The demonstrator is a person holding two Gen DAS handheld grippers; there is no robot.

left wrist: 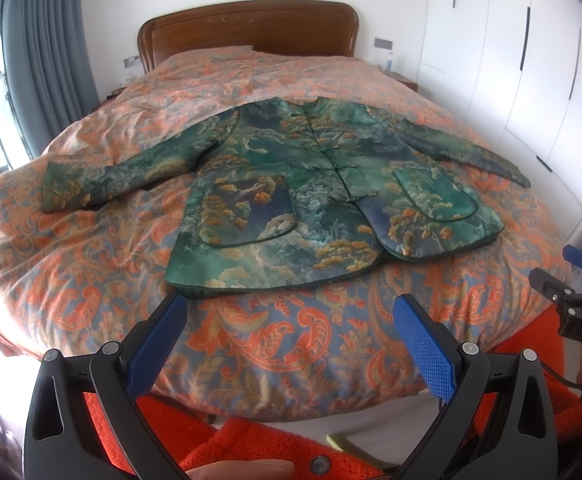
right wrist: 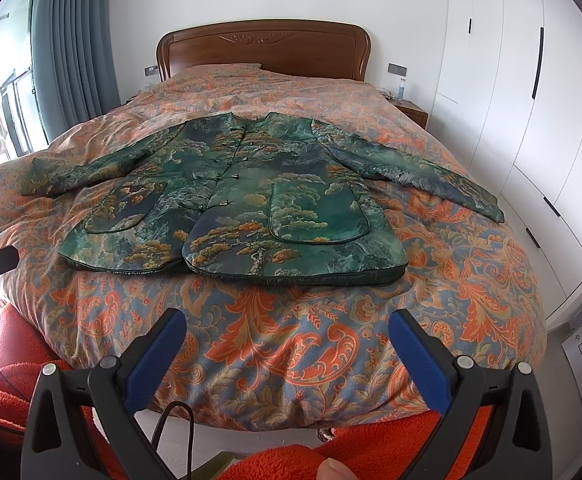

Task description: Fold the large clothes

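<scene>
**K:** Bedroom. Bed [left wrist: 91,264] takes up most of both views, orange-and-blue paisley duvet, wooden headboard [right wrist: 263,50] at the far end. White wardrobe doors [right wrist: 531,80] down the right wall, grey curtain [left wrist: 51,48] by the window on the left.

**R:** Where's the garment?

**K:** Green padded jacket [left wrist: 311,184] lies flat on the duvet, front side up, hem toward the cameras, collar toward the headboard. Knot buttons fastened down the middle. Two patch pockets on the front. Both sleeves spread out to the sides, each angled slightly toward the foot of the bed.

**R:** Grippers?

**K:** Left gripper [left wrist: 291,312] has its jaws spread wide, nothing between the blue pads [left wrist: 423,340]. It hangs over the foot of the bed, short of the hem, no contact with the jacket. Right gripper [right wrist: 287,328] is the same: released, empty, over the duvet, apart from the hem.

**R:** Do they see each other?

**K:** Yes. Right unit shows at the right edge of the left wrist view, off the bed corner. A black piece of the left unit shows at the left edge of the right wrist view.

**R:** Operator?

**K:** Orange fleece sleeve [right wrist: 371,452] under both cameras, a fingertip [right wrist: 333,470] at the bottom edge. Black cable [right wrist: 171,428] loops up near the right gripper's base.
</scene>
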